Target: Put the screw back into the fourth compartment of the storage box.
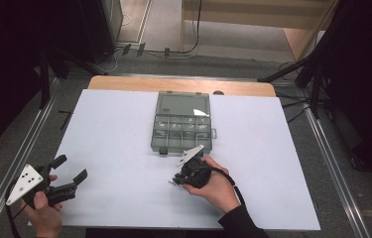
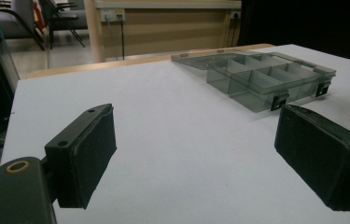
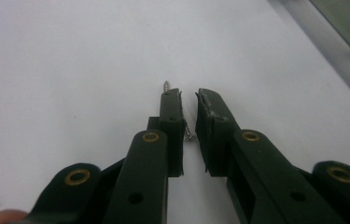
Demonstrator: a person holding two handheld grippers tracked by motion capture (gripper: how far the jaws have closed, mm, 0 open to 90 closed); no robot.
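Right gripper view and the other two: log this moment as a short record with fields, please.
Surface: white table top
Container: grey compartment box, lid open and lying flat behind it, near the table's far middle
Small part: screw lying on the table between the right tongs' jaws, beside one pad
Right tongs: jaws nearly together around the screw, a narrow gap visible; a firm pinch cannot be confirmed
Left tongs: jaws wide apart, nothing between them, near the table's front left
Work in hand: picking up the screw, box close by
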